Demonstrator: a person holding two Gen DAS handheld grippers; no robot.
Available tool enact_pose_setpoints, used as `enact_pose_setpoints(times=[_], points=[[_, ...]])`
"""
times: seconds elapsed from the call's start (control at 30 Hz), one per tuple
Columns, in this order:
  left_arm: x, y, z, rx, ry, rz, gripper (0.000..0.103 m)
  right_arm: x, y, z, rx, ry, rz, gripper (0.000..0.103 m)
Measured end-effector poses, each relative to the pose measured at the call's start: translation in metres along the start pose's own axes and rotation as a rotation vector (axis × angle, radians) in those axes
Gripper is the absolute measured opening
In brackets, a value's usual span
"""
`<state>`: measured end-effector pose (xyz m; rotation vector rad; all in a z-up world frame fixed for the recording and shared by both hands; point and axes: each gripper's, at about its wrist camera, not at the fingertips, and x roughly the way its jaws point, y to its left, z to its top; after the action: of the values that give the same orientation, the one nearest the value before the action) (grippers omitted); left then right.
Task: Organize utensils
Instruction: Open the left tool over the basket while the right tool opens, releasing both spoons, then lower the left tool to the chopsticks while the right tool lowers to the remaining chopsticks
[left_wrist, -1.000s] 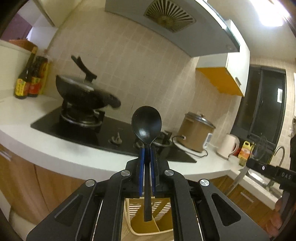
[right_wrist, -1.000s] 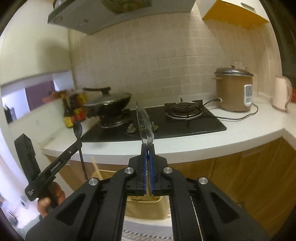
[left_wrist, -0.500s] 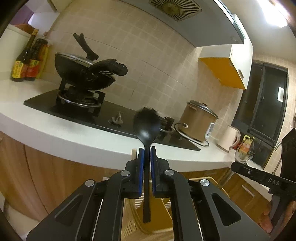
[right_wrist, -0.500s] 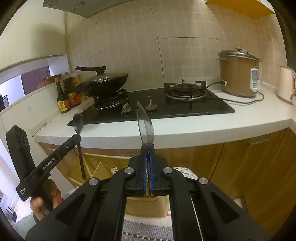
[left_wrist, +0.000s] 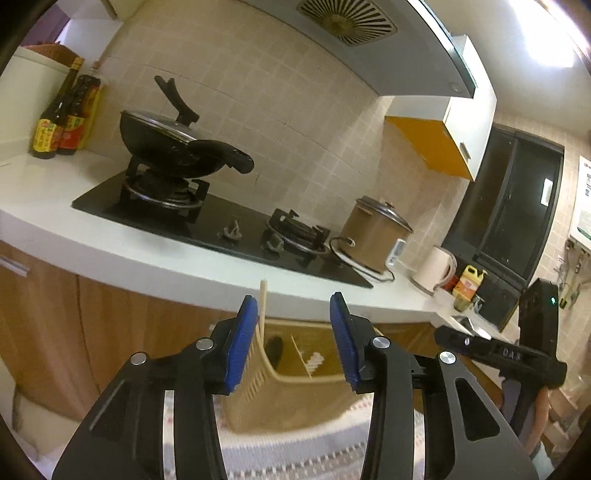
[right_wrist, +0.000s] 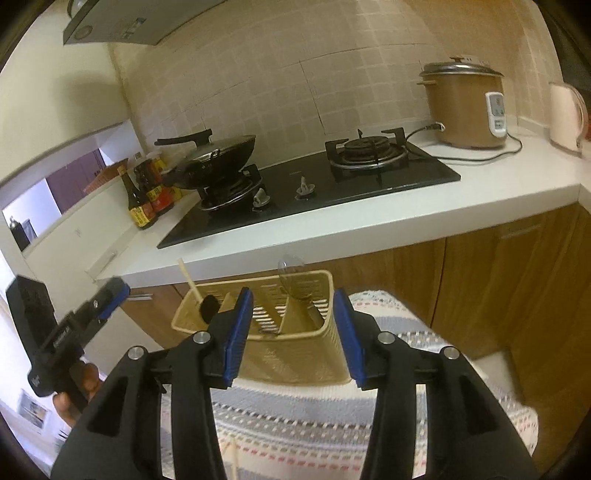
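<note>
A beige slotted utensil basket (right_wrist: 295, 354) stands on a patterned cloth (right_wrist: 295, 424) below the counter; it also shows in the left wrist view (left_wrist: 295, 398). A black spoon (right_wrist: 208, 308) and a wooden chopstick (right_wrist: 188, 280) stand in its left compartment. A clear plastic spoon (right_wrist: 291, 273) stands in its right compartment. My right gripper (right_wrist: 293, 332) is open and empty just above the basket. My left gripper (left_wrist: 293, 343) is open and empty over the basket, with the black spoon (left_wrist: 274, 349) and chopstick (left_wrist: 263, 306) between its fingers' line of sight.
White counter (right_wrist: 369, 218) with a black gas hob (right_wrist: 314, 188), a lidded wok (right_wrist: 218, 155), sauce bottles (right_wrist: 146, 199), a rice cooker (right_wrist: 463, 105) and a kettle (right_wrist: 565, 116). Wooden cabinet doors (right_wrist: 498, 280) stand behind the basket.
Both grippers opened and let go. The black spoon dropped into the left compartment, the clear spoon into the right one. Both grippers moved lower towards the basket.
</note>
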<state>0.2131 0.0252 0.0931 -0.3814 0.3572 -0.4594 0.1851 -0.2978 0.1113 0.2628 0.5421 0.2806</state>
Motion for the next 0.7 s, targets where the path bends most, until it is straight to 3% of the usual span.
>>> enact_pose_setpoints(times=[0.1,0.2,0.4,0.57,0.7], points=[[-0.015,-0.004,-0.003,-0.012,0.058,-0.028,0.039,-0.018,0.006,-0.002,0.003,0.008,0.005,0.042],[-0.027,-0.01,-0.009,-0.014,0.165,-0.037,0.039,-0.033,0.016,-0.008,-0.017,0.052,-0.038,0.042],[-0.037,-0.025,-0.032,0.041,0.376,-0.008,0.039,-0.041,0.025,-0.04,-0.026,0.247,-0.099,0.042],[-0.025,-0.029,-0.087,0.101,0.655,0.018,0.039,-0.026,0.021,-0.087,0.0,0.439,-0.108,0.042],[-0.007,-0.017,-0.144,0.097,0.818,0.059,0.039,-0.002,0.02,-0.131,0.001,0.588,-0.107,0.042]])
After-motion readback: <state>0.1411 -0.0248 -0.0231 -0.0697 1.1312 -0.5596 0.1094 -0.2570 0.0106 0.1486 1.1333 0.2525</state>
